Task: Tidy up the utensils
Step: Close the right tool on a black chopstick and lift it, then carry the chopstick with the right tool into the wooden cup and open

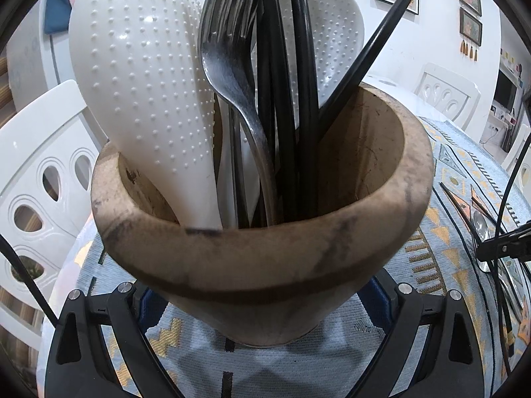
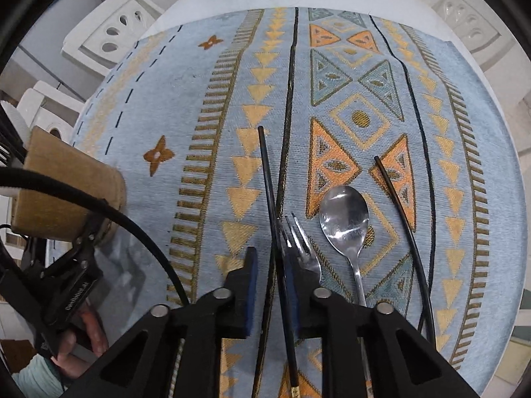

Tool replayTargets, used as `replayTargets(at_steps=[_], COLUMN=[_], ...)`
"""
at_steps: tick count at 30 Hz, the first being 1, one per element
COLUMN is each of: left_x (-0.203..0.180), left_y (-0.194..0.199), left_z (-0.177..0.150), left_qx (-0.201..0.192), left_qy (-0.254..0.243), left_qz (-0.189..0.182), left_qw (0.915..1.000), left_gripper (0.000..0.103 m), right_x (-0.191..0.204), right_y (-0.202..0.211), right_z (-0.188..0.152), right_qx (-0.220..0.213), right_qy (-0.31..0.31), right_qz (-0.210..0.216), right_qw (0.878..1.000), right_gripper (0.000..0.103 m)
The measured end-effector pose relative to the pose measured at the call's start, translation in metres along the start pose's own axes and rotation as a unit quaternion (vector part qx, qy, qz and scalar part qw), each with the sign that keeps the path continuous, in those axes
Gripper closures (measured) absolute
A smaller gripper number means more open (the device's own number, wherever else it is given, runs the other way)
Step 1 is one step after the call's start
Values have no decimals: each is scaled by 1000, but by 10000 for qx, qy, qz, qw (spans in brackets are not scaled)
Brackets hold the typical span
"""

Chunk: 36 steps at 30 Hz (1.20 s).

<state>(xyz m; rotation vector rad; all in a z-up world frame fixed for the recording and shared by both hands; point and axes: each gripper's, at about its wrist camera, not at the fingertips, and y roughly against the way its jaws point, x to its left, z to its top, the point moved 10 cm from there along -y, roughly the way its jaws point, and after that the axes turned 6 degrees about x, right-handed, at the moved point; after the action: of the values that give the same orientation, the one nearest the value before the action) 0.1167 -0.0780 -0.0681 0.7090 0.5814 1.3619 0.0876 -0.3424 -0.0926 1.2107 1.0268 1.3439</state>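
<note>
Left wrist view: left gripper point(image 1: 265, 311) jaws spread wide around the base of the wooden cup point(image 1: 262, 232), blue pads against its sides, so it grips the cup. Cup stands on the patterned cloth point(image 1: 444, 245) and holds two white dimpled paddles point(image 1: 142, 76), a steel fork point(image 1: 229, 63) tines up, and several black chopsticks point(image 1: 282, 99); one chopstick leans out to the right. Right wrist view: right gripper point(image 2: 270, 275) points steeply down at the cloth, jaws nearly closed with a narrow gap left; a black chopstick point(image 2: 270, 199) runs between the pads, touching the right pad, left pad's contact unclear. Chopstick lies flat on the cloth. Just right of it: small fork point(image 2: 298, 242), then spoon point(image 2: 345, 219), then a second chopstick point(image 2: 398, 212), all flat. Cup sits at left edge, held by the other gripper and a hand point(image 2: 79, 341).
</note>
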Motion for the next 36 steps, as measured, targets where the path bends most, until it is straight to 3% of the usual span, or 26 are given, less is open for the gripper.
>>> replayTargets(at_steps=[8,22,29,36], left_x=[0,0,-1,1], left_y=[0,0,1,0], left_z=[0,0,0,0], left_qx=[0,1,2,-2], left_qy=[-1,-1,-1,10], left_qz=[0,-3,-4,-20], left_qw=[10000,10000,10000,10000], left_gripper=[8,8,8,8], right_x=[-2,8,37,75], right_y=[15,111,187,295], right_z=[-6,-26,10,57], right_qx=[-219,-1395,-2448,-3681], right_qy=[53,-210,-80,151], right_qz=[138,822,981,1136], right_qw=[9997,9866,9646,9227], right_gripper=[98,98,98,98])
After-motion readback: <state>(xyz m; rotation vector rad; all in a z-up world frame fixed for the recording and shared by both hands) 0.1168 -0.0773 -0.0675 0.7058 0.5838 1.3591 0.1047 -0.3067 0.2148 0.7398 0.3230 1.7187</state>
